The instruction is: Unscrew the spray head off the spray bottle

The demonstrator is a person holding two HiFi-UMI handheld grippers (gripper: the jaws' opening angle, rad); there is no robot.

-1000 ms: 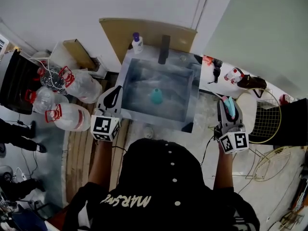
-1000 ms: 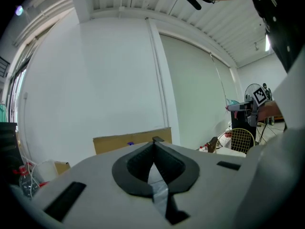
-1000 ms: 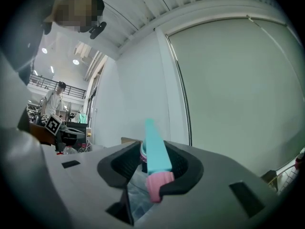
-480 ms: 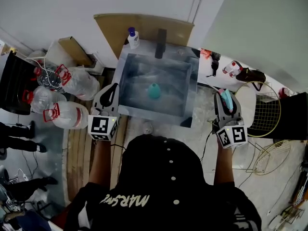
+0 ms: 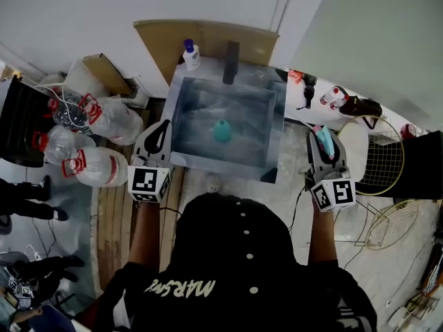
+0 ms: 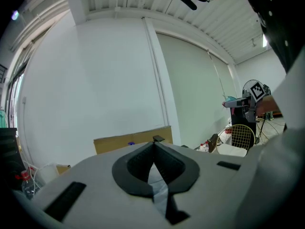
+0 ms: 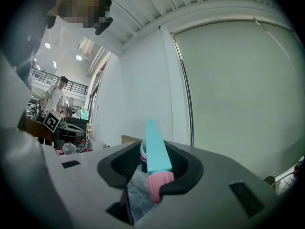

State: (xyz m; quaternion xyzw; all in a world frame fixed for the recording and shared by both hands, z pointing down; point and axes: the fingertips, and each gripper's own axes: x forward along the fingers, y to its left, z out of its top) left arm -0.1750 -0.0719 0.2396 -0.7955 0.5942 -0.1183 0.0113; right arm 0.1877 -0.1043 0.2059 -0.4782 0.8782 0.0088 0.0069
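A teal spray bottle body (image 5: 221, 131) lies in the metal sink (image 5: 181, 159), without its head. The teal spray head (image 5: 325, 144) with a pink nozzle (image 7: 156, 187) sits between the jaws of my right gripper (image 5: 324, 139), which is shut on it and held to the right of the sink. In the right gripper view the spray head (image 7: 155, 151) points away along the jaws of that gripper (image 7: 151, 168). My left gripper (image 5: 160, 131) hovers at the sink's left front corner, shut with nothing in it. Its jaws meet in the left gripper view (image 6: 153, 149).
Large clear water jugs with red handles (image 5: 97, 164) lie on the floor at left. A white bottle with a purple cap (image 5: 191, 54) and a black faucet (image 5: 230, 62) stand at the sink's back rim. A wire basket (image 5: 377, 164) and small red-white bottles (image 5: 332, 95) are on the right.
The head view has shifted slightly. Both grippers keep their places, and the right one still holds the spray head.
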